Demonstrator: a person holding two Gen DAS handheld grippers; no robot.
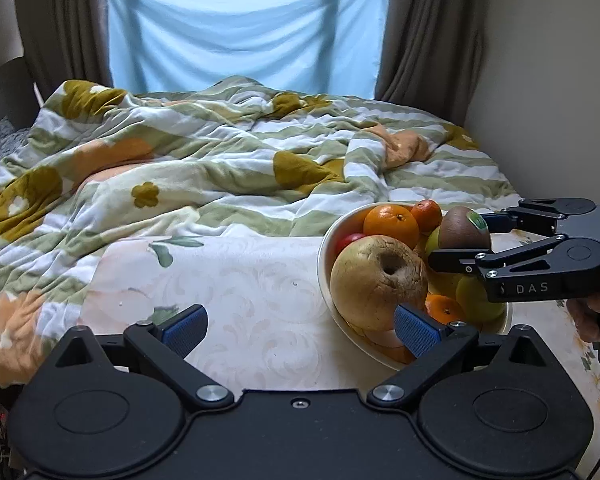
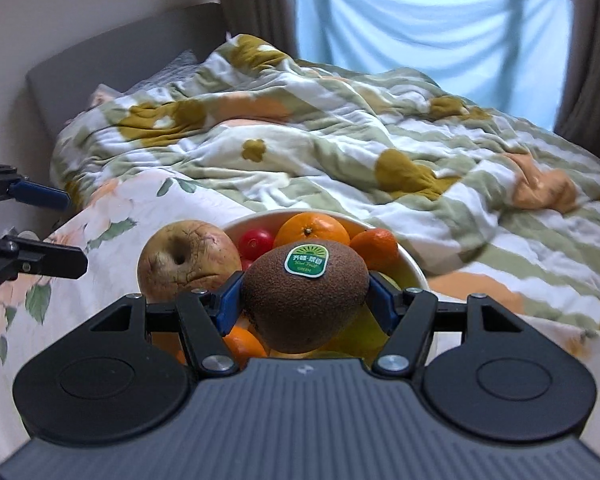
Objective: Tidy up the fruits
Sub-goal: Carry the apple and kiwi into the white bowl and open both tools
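Soft daylight, fisheye bend at the edges

Your light comes through the window (image 1: 244,28) behind the bed; below it shadows stay faint, nearby quilt (image 2: 540,248) blurs slightly, corners go dark.

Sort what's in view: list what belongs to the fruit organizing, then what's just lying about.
Part of the job:
- kiwi, clamped in the right tongs
- bowl
- pear
- oranges
- red fruit
- left tongs, open and empty

Just lying about:
- quilt
- blue cloth over the window
- curtains
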